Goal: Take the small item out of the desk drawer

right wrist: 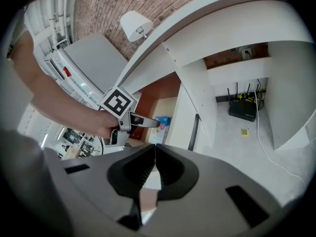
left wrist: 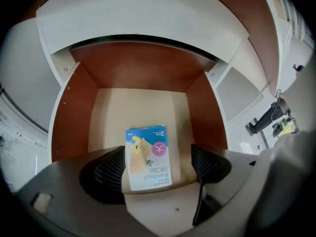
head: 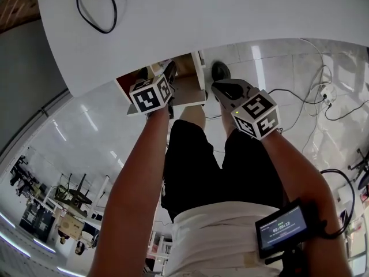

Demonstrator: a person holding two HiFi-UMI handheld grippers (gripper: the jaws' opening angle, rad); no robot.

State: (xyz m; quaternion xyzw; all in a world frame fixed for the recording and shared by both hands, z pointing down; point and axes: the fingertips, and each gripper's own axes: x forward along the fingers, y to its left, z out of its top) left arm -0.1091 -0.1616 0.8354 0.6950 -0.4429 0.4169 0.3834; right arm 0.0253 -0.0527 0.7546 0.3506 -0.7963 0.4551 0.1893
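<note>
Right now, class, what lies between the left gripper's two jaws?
The left gripper view shows a bandage packet flat on the drawer floor there, jaws apart.

The head view is bright and evenly lit, with pale streaks of glare on the shiny floor [head: 277, 62] beside the white desk [head: 202, 16], and straight lines bend strongly toward the picture's edges. In the left gripper view the drawer [left wrist: 143, 107] under the desk is dimmer, with soft shadow along its brown walls, yet the print on the box [left wrist: 149, 157] inside it stays sharp. Both gripper views have black rounded corners, and their nearest parts look slightly blurred.
</note>
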